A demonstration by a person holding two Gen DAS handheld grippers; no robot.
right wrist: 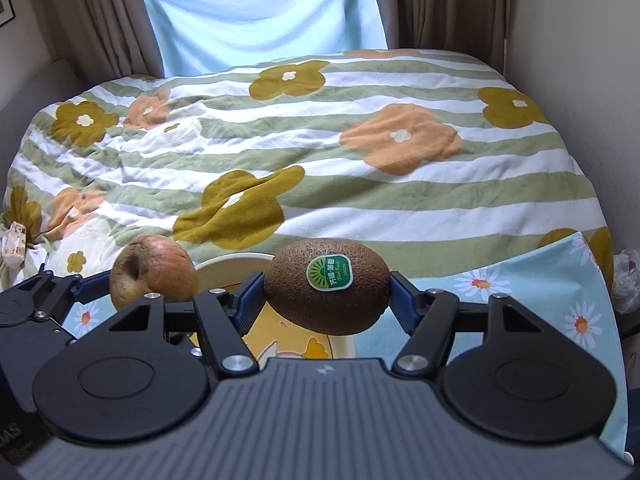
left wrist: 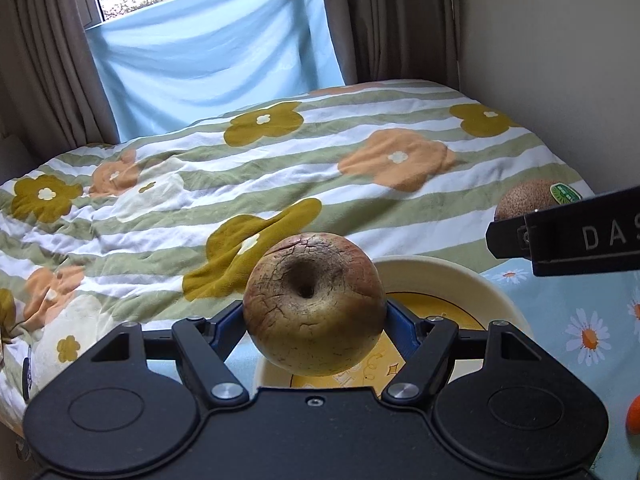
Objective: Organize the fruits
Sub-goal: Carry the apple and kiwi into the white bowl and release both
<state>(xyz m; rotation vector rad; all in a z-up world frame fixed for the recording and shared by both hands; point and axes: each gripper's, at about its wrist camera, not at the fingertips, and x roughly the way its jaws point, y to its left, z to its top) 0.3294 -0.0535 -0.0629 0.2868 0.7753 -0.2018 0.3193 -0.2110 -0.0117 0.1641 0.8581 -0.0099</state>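
Observation:
My left gripper (left wrist: 315, 312) is shut on a wrinkled, cracked apple (left wrist: 314, 302) and holds it above a cream bowl (left wrist: 452, 280) with a yellow inside. My right gripper (right wrist: 325, 294) is shut on a brown kiwi (right wrist: 326, 286) with a green sticker, held over the same bowl (right wrist: 232, 266). In the right wrist view the apple (right wrist: 154, 270) and the left gripper (right wrist: 154, 276) sit at the left. In the left wrist view the kiwi (left wrist: 528, 198) and part of the right gripper show at the right edge.
The bowl rests on a light blue daisy-print cloth (left wrist: 580, 320). An orange fruit (left wrist: 633, 414) shows at the right edge. Behind lies a bed with a striped flower quilt (right wrist: 320, 152), curtains and a window. A plastic bag (right wrist: 626, 280) lies at the right.

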